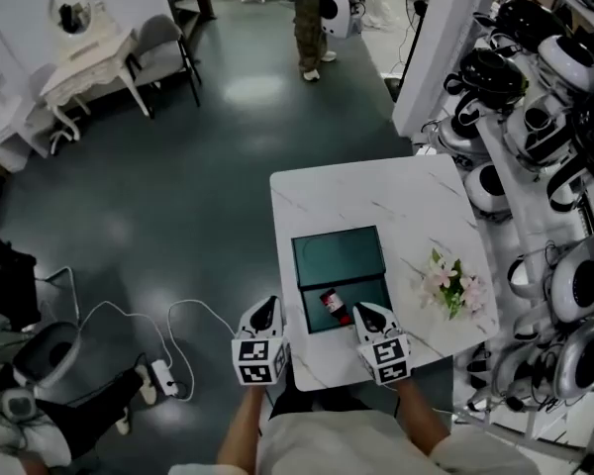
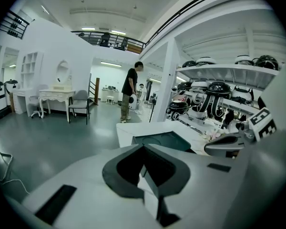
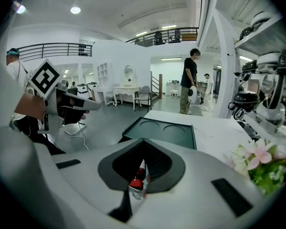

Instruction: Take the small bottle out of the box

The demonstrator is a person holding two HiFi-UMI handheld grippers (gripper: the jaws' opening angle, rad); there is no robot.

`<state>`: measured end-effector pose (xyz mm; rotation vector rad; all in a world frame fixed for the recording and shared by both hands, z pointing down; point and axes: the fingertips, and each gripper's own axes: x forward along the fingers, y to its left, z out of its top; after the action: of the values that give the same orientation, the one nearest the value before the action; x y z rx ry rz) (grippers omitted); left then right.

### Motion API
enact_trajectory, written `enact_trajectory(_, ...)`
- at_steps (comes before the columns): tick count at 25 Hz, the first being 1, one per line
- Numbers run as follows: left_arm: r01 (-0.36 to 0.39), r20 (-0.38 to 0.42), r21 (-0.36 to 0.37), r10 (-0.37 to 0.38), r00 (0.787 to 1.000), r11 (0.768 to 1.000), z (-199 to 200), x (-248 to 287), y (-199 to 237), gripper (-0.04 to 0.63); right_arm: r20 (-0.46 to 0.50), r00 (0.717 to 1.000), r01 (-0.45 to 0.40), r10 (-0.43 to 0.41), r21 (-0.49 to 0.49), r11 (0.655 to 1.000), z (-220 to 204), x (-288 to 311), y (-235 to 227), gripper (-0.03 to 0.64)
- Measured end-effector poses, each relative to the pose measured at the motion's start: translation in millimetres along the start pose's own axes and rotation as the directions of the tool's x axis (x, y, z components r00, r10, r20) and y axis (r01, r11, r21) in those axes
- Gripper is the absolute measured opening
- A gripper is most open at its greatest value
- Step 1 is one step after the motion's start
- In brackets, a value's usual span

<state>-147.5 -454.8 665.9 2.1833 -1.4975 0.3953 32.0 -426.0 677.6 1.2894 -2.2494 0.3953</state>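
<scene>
A dark green box [image 1: 374, 287] lies open on the white marble table [image 1: 376, 191], its lid [image 1: 339, 255] folded back on the far side. The small bottle [image 1: 334, 305], clear with a red cap, lies tilted in the box's near tray. My right gripper [image 1: 364, 312] hovers at the tray's near right corner, jaws shut and empty. In the right gripper view the bottle [image 3: 137, 179] shows through the slot under the closed tips [image 3: 143, 142], with the lid [image 3: 164, 130] beyond. My left gripper [image 1: 264, 305] hangs just off the table's left edge, shut [image 2: 144, 148], empty.
Pink flowers [image 1: 450, 283] lie on the table right of the box. Shelves of white and black headsets [image 1: 544, 117] line the right side. A person [image 1: 312, 18] stands far across the floor. Cables [image 1: 129, 315] trail on the floor to the left, near a white dressing table [image 1: 84, 57].
</scene>
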Motion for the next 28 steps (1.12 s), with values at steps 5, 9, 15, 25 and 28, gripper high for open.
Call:
enact_trajectory(5, 0.011, -0.036, -0.023, -0.012, 0.999, 1.000, -18.8, 9.0, 5.1, 0.018, -0.059, 0.998, -0.020, 0.021, 0.005, 1.000, -20.5, 11.6, 8.0, 0.021)
enact_trajectory(9, 0.009, -0.054, -0.036, -0.011, 0.998, 0.999, -30.8, 12.6, 11.7, 0.018, -0.106, 0.994, -0.031, 0.030, -0.005, 1.000, -36.4, 19.3, 14.7, 0.021)
enact_trajectory(15, 0.016, -0.079, -0.047, -0.020, 0.997, 0.999, -44.8, 13.1, 17.3, 0.018, -0.158, 0.986, -0.056, 0.057, 0.005, 0.998, -52.9, 24.0, 22.8, 0.120)
enact_trajectory(25, 0.039, -0.085, -0.055, -0.043, 0.995, 0.998, -47.4, 17.1, 14.0, 0.018, -0.229, 0.969, -0.099, 0.094, -0.009, 0.995, -58.0, 40.5, 28.0, 0.314)
enact_trajectory(28, 0.041, -0.085, -0.060, -0.046, 0.995, 0.997, -48.5, 16.6, 12.0, 0.018, -0.250, 0.963, -0.108, 0.098, -0.030, 0.994, -57.9, 49.8, 28.2, 0.319)
